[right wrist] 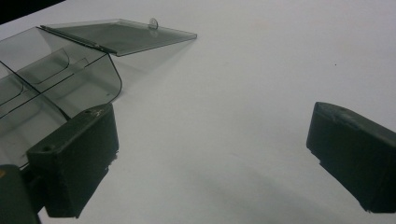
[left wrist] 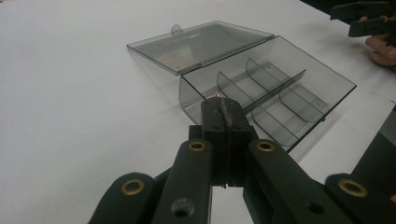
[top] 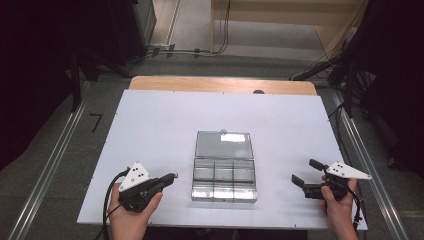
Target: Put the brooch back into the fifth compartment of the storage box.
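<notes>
A clear plastic compartment box [top: 224,176] lies open in the middle of the white board [top: 150,125], its lid [top: 223,145] folded flat away from me. Thin dividers split it into several compartments, and I see nothing in them. My left gripper [top: 172,176] rests left of the box, aimed at it, its jaws pressed together. In the left gripper view, the gripper [left wrist: 223,105] shows a tiny glint at the seam that I cannot identify, just short of the box [left wrist: 280,88]. My right gripper [top: 305,171] sits right of the box, jaws wide apart. The right gripper view shows this gripper [right wrist: 210,112] over bare board, the box [right wrist: 70,84] at left.
The board's front edge runs just under both hands. A wooden tabletop [top: 220,83] shows behind the board. Metal rails [top: 50,165] flank the table on the floor, and cables [top: 200,50] lie beyond it. Dark curtains hang on both sides.
</notes>
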{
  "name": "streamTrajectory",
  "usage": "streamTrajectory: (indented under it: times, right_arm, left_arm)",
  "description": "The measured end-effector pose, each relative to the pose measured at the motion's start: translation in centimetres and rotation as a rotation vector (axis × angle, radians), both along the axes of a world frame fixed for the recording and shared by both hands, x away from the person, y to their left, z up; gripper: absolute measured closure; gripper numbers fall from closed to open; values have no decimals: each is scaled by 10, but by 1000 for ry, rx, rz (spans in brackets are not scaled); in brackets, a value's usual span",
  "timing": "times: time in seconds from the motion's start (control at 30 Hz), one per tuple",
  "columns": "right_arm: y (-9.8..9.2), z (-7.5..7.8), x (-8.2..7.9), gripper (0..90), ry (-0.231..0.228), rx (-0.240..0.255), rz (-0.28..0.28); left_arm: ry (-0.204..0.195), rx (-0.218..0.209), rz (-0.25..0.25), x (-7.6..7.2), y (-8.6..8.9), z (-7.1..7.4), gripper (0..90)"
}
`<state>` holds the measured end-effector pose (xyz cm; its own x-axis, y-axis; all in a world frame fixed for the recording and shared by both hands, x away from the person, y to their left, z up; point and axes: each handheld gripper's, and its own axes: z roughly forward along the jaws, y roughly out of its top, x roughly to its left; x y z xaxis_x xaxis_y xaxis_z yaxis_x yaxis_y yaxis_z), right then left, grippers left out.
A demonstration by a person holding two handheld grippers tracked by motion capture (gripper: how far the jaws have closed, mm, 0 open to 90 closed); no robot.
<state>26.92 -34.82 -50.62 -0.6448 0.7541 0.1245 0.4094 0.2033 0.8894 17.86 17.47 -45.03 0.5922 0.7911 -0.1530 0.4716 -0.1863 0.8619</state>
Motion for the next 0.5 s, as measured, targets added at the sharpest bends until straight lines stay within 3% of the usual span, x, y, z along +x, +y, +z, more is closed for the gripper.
streamTrajectory:
  times: [0.5]
  right_arm:
    - [1,0,0,8,1,-7,-2]
  left_arm:
    - [-3,4,-39,4,-14,2,900]
